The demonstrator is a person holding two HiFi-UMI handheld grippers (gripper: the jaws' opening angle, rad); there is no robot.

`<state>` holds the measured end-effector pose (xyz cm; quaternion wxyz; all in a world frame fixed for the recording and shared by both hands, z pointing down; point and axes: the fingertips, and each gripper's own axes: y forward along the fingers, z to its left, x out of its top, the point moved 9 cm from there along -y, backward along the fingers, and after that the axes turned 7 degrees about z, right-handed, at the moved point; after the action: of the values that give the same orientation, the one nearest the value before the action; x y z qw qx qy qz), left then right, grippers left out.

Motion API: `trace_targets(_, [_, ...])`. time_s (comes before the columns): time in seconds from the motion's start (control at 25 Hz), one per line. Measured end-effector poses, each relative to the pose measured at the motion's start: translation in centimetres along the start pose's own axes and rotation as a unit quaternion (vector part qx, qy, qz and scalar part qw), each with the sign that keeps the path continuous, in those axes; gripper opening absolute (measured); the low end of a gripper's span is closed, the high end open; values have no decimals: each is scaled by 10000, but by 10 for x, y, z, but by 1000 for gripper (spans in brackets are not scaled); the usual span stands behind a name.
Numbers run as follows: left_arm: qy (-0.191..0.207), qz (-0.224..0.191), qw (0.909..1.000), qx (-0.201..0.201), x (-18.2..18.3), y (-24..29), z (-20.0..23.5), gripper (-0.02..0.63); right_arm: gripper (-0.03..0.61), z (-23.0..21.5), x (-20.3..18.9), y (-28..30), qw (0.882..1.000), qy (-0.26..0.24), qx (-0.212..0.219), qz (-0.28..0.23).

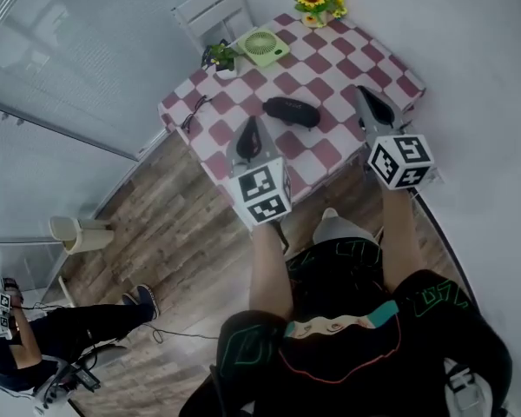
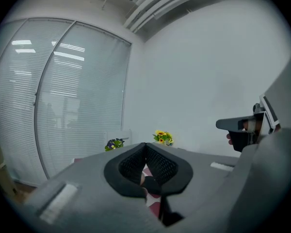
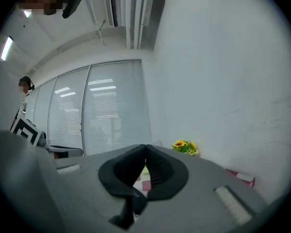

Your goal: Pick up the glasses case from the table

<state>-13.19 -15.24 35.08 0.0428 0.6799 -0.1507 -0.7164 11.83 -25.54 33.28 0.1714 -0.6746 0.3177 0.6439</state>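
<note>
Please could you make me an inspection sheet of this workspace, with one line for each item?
surface: table covered with a red and white checked cloth.
job's things: black glasses case lies on the cloth, untouched, roughly between the two grippers.
clutter: green fan, sunflowers and small potted plant at the far side.
grippers: left gripper and right gripper are over the table, jaws together, holding nothing.
cables: black cable at the table's left edge; thin cable on the floor.
surroundings: wooden floor, white chair, bin, window blinds, a seated person.
</note>
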Motion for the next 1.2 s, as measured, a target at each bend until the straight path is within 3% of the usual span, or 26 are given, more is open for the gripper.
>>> trace_targets(0.52, [112,-157,9992,364,34,67,-59,9,3,-99,31,57,9990,12,439,-35])
trace_targets(0.8, [-69,170,9962,854,15,67,-44,9,3,-87,14,89,9940,-9,1032,349])
trace_targets(0.96, [-297,382,9945,933,0,71,-39,9,4,-73,1,99,9889,-191,1294,699])
trace_targets(1.2, [-529,726,9924,843,-32,96,-42,9,3,-82,-22,114,9846,-347,1299,1117])
